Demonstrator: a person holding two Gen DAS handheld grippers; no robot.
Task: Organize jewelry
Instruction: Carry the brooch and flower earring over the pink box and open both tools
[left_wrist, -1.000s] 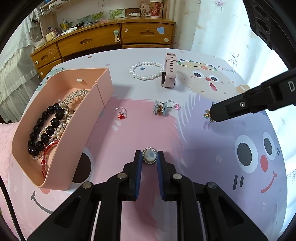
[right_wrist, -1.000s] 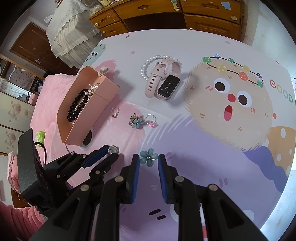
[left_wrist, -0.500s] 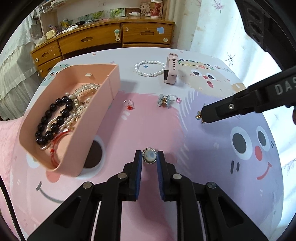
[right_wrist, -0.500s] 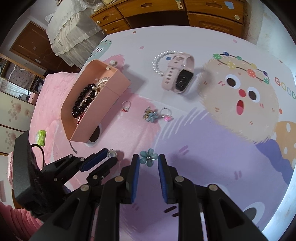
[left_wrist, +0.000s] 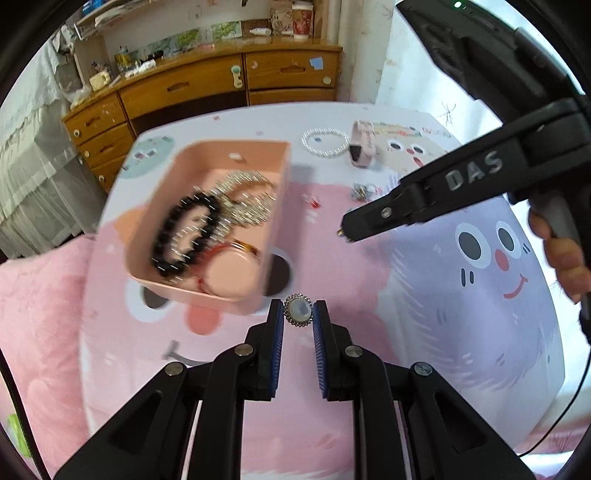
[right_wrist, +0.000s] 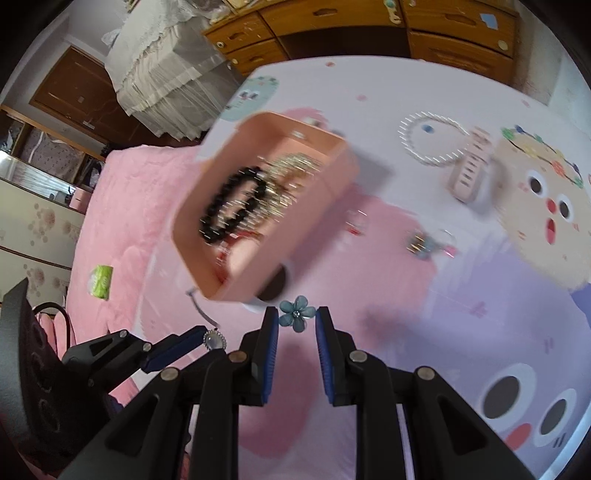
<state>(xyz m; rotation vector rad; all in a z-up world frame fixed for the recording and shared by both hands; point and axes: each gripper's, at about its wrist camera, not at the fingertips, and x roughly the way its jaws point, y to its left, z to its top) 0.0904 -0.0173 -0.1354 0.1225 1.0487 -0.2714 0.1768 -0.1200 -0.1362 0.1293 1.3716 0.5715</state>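
Our left claw (left_wrist: 298, 314) grips the oval pearl brooch (left_wrist: 297, 311) at its fingertips, and our right claw (right_wrist: 297, 318) pinches the blue flower ornament (right_wrist: 297, 313). Over the last second both have lifted and swung toward the pink jewelry box (left_wrist: 177, 173), which now lies just ahead and looks blurred. We judge the drop-off is next. The pearl bracelet (left_wrist: 325, 142), the pink watch (left_wrist: 364, 147) and small rings (right_wrist: 428, 242) remain on the counter (left_wrist: 424, 314), well apart.
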